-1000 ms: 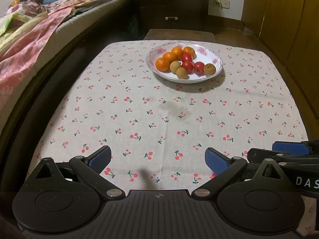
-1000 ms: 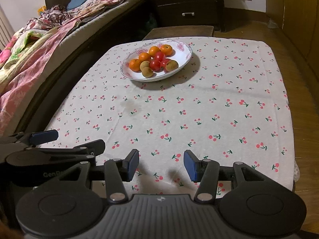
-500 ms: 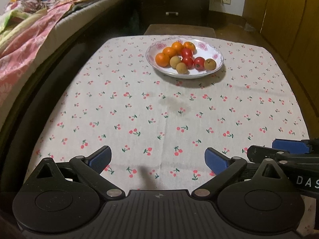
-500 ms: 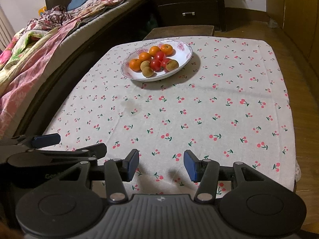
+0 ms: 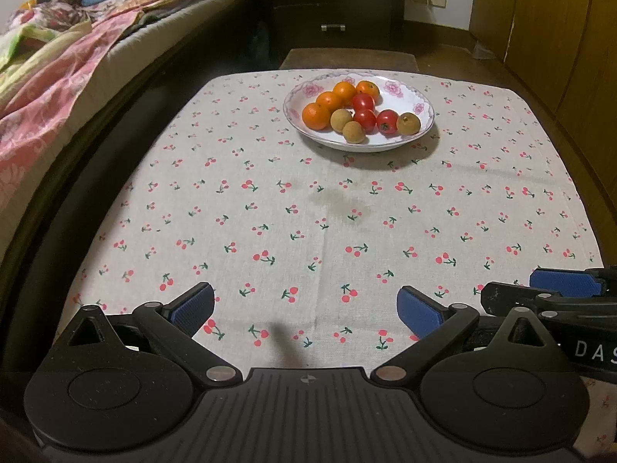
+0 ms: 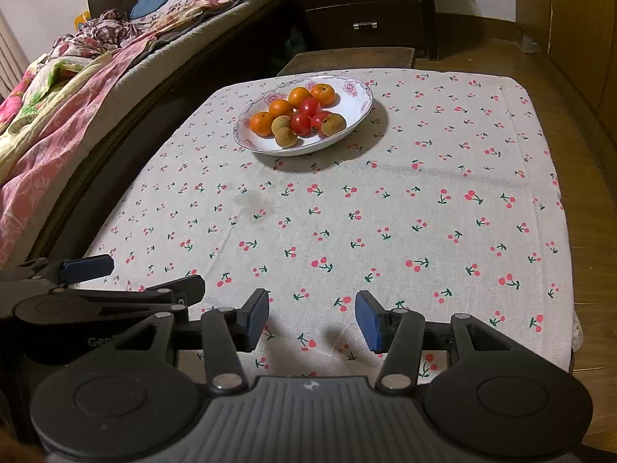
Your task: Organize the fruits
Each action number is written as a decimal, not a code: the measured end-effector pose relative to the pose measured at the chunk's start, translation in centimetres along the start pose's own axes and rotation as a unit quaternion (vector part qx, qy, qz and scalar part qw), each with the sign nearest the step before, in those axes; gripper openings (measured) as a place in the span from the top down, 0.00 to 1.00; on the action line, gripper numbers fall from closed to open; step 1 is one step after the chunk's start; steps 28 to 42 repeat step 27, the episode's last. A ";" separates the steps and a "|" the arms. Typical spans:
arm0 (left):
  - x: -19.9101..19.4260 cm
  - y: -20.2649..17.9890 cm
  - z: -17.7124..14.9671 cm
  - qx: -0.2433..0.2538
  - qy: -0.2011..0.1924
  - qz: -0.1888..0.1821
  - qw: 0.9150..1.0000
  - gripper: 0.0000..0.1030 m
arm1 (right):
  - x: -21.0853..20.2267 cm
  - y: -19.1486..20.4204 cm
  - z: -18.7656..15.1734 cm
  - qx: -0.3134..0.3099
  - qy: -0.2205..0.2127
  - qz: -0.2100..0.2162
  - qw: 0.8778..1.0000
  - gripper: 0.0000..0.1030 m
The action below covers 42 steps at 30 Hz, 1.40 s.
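Left gripper [image 5: 304,306] spread wide, nothing between the jaws; right gripper [image 6: 312,318] part-open, also empty; both hang over the near table edge, side by side. Plate [image 5: 418,125] with oranges [image 5: 316,115], tomatoes [image 5: 386,121] and brown fruits [image 5: 353,131] sits well ahead at the far end; roughly centred, neither hand clearly nearer. Cherry-print cloth [image 5: 270,212] between is bare; bed [image 5: 58,77] to the left, no obstacle.

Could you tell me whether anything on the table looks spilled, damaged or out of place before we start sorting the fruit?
Only a faint brownish stain on the cherry-print tablecloth, in the bare stretch on the near side of the plate; it looks like a dried spill. The fruit all sits inside the plate, nothing has rolled out.
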<state>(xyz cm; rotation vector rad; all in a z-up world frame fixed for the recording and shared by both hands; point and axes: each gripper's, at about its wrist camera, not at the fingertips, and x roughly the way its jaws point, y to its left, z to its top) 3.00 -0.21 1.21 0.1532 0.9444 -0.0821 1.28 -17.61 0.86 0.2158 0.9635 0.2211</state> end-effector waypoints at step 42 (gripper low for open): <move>0.5 0.4 -0.1 -0.014 0.010 0.006 1.000 0.00 | 0.2 -0.2 0.1 -0.001 0.003 -0.006 1.000 0.47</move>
